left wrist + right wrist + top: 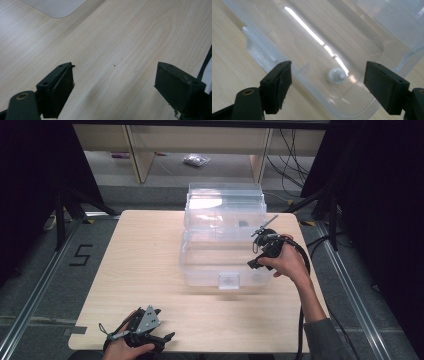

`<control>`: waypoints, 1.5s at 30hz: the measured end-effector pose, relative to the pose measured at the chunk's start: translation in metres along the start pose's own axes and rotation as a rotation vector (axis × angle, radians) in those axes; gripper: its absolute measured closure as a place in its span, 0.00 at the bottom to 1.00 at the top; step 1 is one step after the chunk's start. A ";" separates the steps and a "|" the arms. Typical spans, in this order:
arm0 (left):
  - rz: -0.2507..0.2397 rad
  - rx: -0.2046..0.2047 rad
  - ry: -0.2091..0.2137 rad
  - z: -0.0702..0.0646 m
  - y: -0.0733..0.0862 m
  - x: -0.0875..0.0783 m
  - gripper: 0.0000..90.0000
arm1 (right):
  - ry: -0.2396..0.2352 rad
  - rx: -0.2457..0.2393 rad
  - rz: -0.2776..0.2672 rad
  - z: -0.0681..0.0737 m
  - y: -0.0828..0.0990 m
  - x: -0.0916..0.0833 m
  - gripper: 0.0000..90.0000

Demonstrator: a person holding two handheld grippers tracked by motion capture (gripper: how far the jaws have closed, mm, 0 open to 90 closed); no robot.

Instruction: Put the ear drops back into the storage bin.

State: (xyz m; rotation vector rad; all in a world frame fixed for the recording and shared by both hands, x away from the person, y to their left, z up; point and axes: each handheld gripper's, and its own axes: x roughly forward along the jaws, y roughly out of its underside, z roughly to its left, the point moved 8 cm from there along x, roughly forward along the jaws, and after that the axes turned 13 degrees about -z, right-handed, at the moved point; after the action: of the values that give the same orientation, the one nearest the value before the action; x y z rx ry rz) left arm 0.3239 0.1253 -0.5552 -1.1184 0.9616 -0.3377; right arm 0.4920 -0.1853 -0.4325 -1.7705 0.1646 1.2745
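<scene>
Right gripper [327, 86] spread, hovering over open clear box [222, 247] mid-table, small white cap [335, 75] on its floor below. We judge: reach in hand; next, we dip and pinch cap. Left gripper [113, 92] spread, idle on table [145, 265].

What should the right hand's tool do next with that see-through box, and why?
Probably lower the right gripper straight down into the clear box. Its fingers stand open above the small white piece on the box floor, not yet touching it, so it seems lined up for a grasp.
</scene>
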 end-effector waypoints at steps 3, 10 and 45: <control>0.000 0.001 -0.002 0.000 0.000 0.000 0.17 | -0.010 -0.020 -0.021 0.001 0.000 0.000 0.26; 0.011 0.013 0.010 0.000 0.000 -0.001 0.17 | -0.017 -0.038 -0.039 0.003 0.003 0.000 0.26; 0.002 -0.005 -0.001 0.000 0.000 0.001 0.17 | -0.075 -0.059 -0.161 0.042 0.037 -0.011 0.24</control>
State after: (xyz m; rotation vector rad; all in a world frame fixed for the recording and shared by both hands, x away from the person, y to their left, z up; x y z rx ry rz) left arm 0.3241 0.1250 -0.5558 -1.1219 0.9634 -0.3335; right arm 0.4369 -0.1798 -0.4469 -1.7451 -0.0575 1.2382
